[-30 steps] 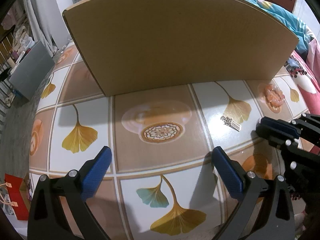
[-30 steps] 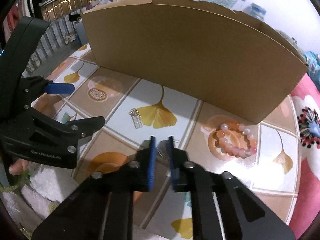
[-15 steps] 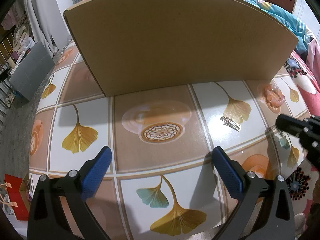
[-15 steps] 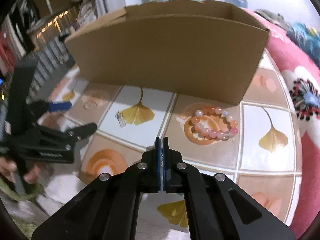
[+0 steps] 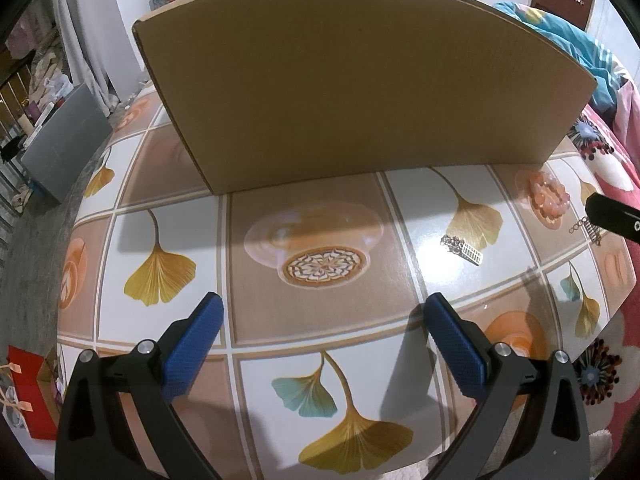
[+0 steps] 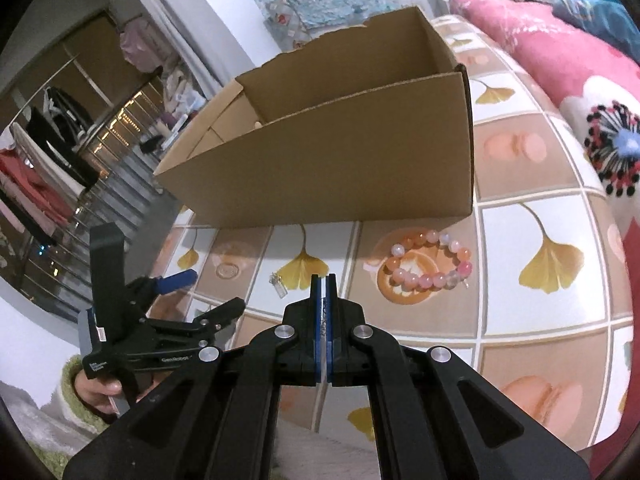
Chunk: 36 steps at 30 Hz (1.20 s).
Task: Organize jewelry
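Observation:
My right gripper (image 6: 324,280) is shut on a thin silver chain (image 6: 323,318) and is raised above the table, in front of the open cardboard box (image 6: 340,160). The chain dangles below its body in the left wrist view (image 5: 585,227). A silver charm piece (image 5: 463,245) lies on the table on a white tile; it also shows in the right wrist view (image 6: 279,285). A pink bead bracelet (image 6: 426,266) lies to the right near the box corner, also in the left wrist view (image 5: 548,196). My left gripper (image 5: 322,318) is open and empty, low over the table's front.
The box (image 5: 360,80) stands across the back of the tiled tablecloth (image 5: 320,320). A pink floral quilt (image 6: 580,80) lies right of the table. A grey bin (image 5: 60,148) and a red bag (image 5: 28,392) are at the left.
My right gripper has closed on the chain and lifted it off the table, rising and tilting so the box's inside shows. My left gripper has not moved.

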{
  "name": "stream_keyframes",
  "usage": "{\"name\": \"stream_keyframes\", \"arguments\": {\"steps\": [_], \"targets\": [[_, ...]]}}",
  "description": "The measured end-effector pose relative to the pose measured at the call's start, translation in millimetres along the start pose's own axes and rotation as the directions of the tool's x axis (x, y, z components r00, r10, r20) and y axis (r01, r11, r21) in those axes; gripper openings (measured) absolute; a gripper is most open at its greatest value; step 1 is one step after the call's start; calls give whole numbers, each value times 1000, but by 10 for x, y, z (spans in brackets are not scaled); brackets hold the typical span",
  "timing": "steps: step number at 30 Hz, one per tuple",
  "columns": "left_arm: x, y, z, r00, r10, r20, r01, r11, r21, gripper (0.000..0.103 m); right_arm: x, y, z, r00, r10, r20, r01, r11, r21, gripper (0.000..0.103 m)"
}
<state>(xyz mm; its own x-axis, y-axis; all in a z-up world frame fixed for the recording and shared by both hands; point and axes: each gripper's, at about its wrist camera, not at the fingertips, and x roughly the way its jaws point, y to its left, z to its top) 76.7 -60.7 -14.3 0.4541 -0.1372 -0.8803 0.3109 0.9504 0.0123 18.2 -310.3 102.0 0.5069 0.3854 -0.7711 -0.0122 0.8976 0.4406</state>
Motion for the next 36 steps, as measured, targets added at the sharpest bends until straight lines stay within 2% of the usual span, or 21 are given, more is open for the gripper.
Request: {"name": "stream_keyframes", "arguments": {"steps": [15, 36], "targets": [[-6, 6, 0, 1000, 0, 0, 0, 1000, 0, 99, 109, -4, -48, 999, 24, -33, -24, 1000, 16, 0], [-14, 15, -11, 1000, 1, 3, -1, 1000, -3, 99, 119, -24, -23, 998, 55, -24, -55, 998, 14, 0]]}}
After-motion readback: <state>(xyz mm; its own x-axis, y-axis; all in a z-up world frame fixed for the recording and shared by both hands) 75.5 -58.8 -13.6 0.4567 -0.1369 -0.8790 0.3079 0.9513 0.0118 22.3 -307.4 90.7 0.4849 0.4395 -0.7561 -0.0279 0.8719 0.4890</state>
